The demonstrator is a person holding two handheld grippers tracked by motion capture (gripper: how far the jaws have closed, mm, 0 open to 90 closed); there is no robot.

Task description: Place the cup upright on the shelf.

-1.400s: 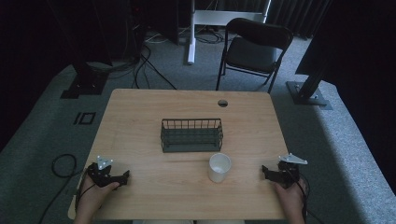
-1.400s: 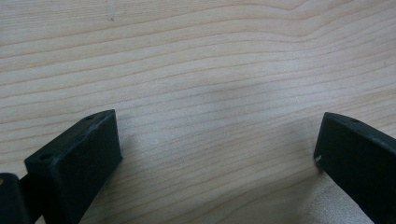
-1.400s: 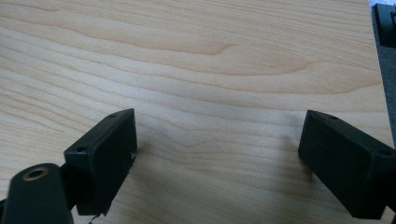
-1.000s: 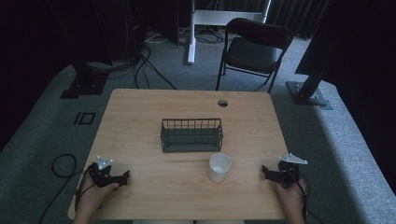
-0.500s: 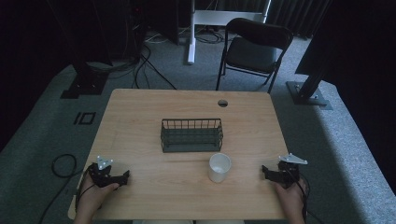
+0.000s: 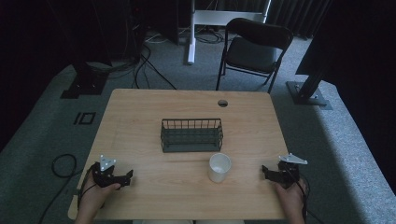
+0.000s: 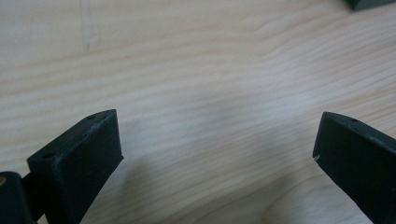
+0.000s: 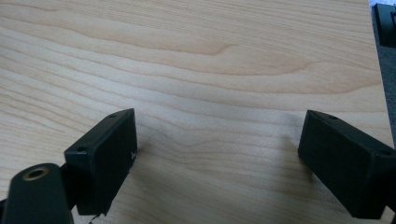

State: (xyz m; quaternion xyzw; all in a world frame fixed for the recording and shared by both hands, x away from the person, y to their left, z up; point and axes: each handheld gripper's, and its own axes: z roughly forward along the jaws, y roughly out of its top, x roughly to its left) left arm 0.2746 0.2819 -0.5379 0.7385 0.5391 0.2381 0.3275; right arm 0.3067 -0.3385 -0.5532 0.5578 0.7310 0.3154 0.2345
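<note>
A dark wire basket (image 6: 191, 135) stands at the middle of the wooden table (image 6: 140, 116). A white cup (image 6: 219, 167) sits upright just in front of the basket's right end. My left gripper (image 6: 125, 176) rests near the table's front left corner, held by a hand, its jaws wide apart over bare wood (image 7: 210, 93). My right gripper (image 6: 264, 171) rests near the front right edge, a hand on it, jaws also wide apart with bare wood (image 8: 210, 93) between them. Both grippers lie well apart from the cup and basket.
A round cable hole (image 6: 222, 102) is at the table's far edge. Behind the table stand a black folding chair (image 6: 252, 49) and a white desk leg (image 6: 191, 32). Cables (image 6: 144, 60) trail across the grey carpet. Dark stand bases sit at the left (image 6: 84, 84) and right (image 6: 308, 91).
</note>
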